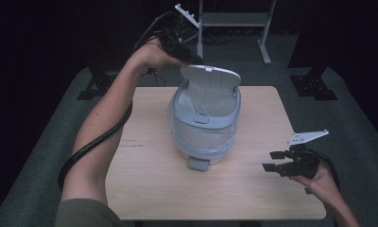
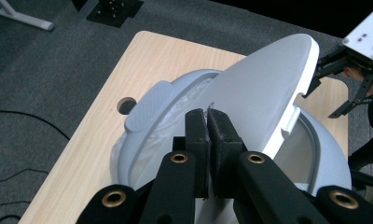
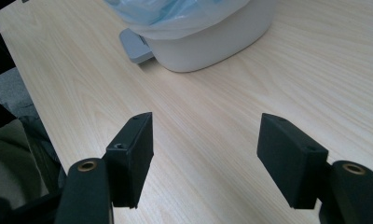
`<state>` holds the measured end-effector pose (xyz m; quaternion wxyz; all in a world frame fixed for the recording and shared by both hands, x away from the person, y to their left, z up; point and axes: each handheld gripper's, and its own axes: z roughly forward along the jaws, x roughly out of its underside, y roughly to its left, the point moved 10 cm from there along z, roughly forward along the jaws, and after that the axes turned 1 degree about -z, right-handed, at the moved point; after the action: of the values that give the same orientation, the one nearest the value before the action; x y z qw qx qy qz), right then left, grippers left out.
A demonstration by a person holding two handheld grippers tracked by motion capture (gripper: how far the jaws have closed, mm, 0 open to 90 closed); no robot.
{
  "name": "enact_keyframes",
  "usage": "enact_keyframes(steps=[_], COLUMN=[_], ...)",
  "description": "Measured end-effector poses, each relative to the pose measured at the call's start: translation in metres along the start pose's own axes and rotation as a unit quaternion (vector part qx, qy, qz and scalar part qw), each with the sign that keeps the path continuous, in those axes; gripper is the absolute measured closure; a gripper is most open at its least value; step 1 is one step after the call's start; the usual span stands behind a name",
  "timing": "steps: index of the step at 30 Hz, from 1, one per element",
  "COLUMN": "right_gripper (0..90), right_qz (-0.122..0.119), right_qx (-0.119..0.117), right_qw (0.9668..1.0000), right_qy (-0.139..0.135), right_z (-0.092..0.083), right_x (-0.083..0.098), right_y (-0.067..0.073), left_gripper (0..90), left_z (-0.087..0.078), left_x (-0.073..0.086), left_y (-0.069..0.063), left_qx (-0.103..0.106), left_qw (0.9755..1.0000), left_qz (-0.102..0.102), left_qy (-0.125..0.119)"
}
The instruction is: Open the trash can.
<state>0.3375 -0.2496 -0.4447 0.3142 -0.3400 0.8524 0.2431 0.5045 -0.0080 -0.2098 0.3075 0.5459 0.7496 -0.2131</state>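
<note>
Closest in the left gripper view, the left tool (image 2: 207, 122) is pinched shut on a wisp of liner (image 2: 184, 109) at the bin's (image 1: 203, 127) far rim, under the raised lid (image 1: 210, 75). Right tool (image 1: 277, 163) gapes, idle, near the bench (image 1: 253, 198) edge.

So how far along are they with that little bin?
The bin already has a bag lining it. The left gripper, jaws shut, sits against the edge of the raised lid; whether it grips it is unclear. The right gripper waits open above the table. The lid probably still needs closing.
</note>
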Motion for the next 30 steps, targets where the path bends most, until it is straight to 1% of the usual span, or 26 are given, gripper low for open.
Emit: enact_keyframes(steps=[2, 3, 8, 13, 16, 19, 20, 23, 26, 30], right_gripper=[34.7, 34.7, 34.8, 34.8, 34.8, 34.8, 34.8, 34.8, 34.8, 34.8], right_qz=[-0.002, -0.002, -0.007, -0.010, -0.013, -0.014, -0.015, -0.012, -0.016, -0.019], right_qx=[-0.003, -0.003, -0.003, -0.003, -0.005, -0.005, -0.006, -0.007, -0.009, -0.011], right_qw=[1.0000, 1.0000, 1.0000, 0.9999, 0.9999, 0.9999, 0.9998, 0.9999, 0.9998, 0.9997], right_qy=[0.001, 0.001, 0.005, 0.004, 0.005, 0.007, 0.008, 0.007, 0.008, 0.010], right_z=[0.002, 0.002, 0.004, 0.005, 0.006, 0.008, 0.008, 0.009, 0.011, 0.014], right_x=[-0.001, -0.001, -0.005, -0.008, -0.008, -0.008, -0.009, -0.009, -0.010, -0.011], right_y=[0.001, 0.001, 0.003, 0.006, 0.007, 0.007, 0.008, 0.009, 0.009, 0.009], left_gripper=[87.1, 87.1, 87.1, 87.1, 87.1, 86.7, 86.3, 85.8, 85.8, 85.8], left_z=[0.000, 0.000, 0.001, 0.003, 0.006, 0.011, 0.012, 0.016, 0.019, 0.022], left_x=[0.003, 0.003, 0.009, 0.015, 0.019, 0.024, 0.026, 0.030, 0.035, 0.041], left_y=[-0.005, -0.005, -0.014, -0.021, -0.027, -0.035, -0.036, -0.039, -0.042, -0.044], left_qx=[0.004, 0.004, 0.008, 0.008, 0.013, 0.013, 0.013, 0.010, 0.010, 0.008], left_qw=[1.0000, 1.0000, 0.9999, 0.9998, 0.9996, 0.9992, 0.9992, 0.9991, 0.9989, 0.9988], left_qz=[0.005, 0.005, 0.015, 0.019, 0.024, 0.036, 0.035, 0.038, 0.043, 0.044], left_qy=[-0.001, -0.001, 0.000, 0.002, 0.000, 0.008, 0.010, 0.015, 0.018, 0.020])
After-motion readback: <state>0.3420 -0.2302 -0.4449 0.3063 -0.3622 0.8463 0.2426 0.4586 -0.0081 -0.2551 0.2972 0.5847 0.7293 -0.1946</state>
